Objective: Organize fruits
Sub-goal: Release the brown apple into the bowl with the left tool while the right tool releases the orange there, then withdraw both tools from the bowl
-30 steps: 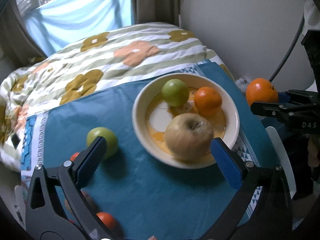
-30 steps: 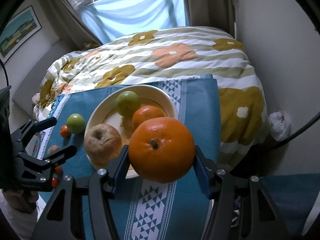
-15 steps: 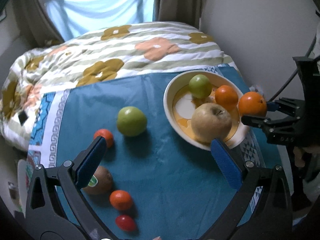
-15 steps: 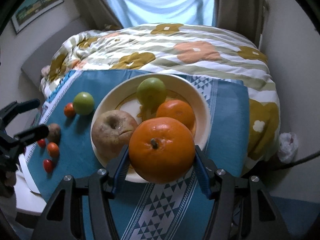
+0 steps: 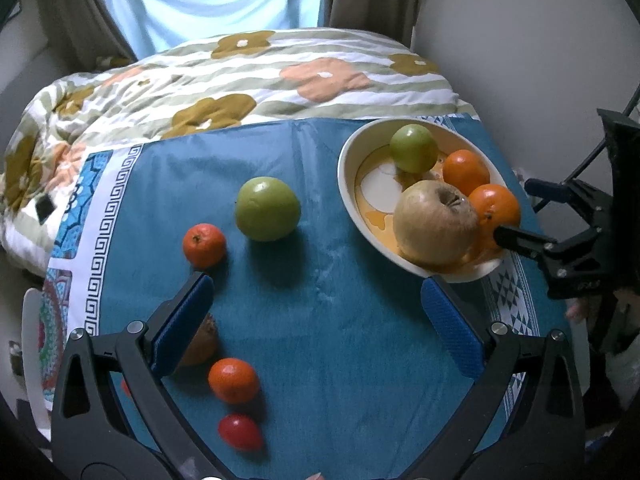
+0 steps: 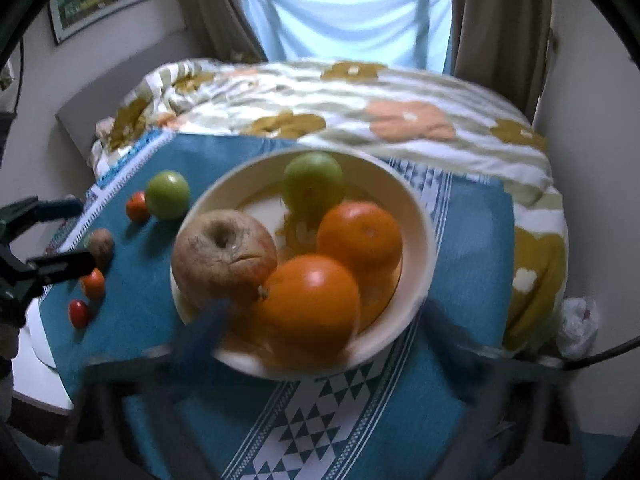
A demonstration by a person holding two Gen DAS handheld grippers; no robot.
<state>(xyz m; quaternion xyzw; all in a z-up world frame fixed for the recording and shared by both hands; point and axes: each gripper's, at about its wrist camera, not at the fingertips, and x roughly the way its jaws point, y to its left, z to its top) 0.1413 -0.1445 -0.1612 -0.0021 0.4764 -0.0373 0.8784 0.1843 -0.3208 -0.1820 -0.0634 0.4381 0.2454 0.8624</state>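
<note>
A cream bowl [image 5: 348,184] [image 6: 420,248] holds a wrinkled apple [image 5: 434,230] [image 6: 224,256], a green fruit [image 5: 414,148] [image 6: 314,180] and two oranges [image 5: 466,170] [image 5: 496,208]. The nearer orange [image 6: 310,300] now lies in the bowl. My right gripper [image 6: 320,332] is open and blurred around the bowl's near rim; it also shows in the left wrist view [image 5: 532,216]. My left gripper [image 5: 316,316] is open and empty above the blue cloth. A green apple [image 5: 267,208], tangerines [image 5: 204,245] [image 5: 234,380], a kiwi [image 5: 202,344] and a red tomato [image 5: 240,432] lie on the cloth.
The blue cloth [image 5: 340,340] covers a small table beside a bed with a floral duvet [image 5: 240,76]. A wall [image 5: 520,40] stands to the right. A black cable [image 6: 600,356] runs at the right edge.
My right gripper lowered the orange into the bowl and opened, letting it go. My left gripper drew back and left, so more loose fruit shows.
</note>
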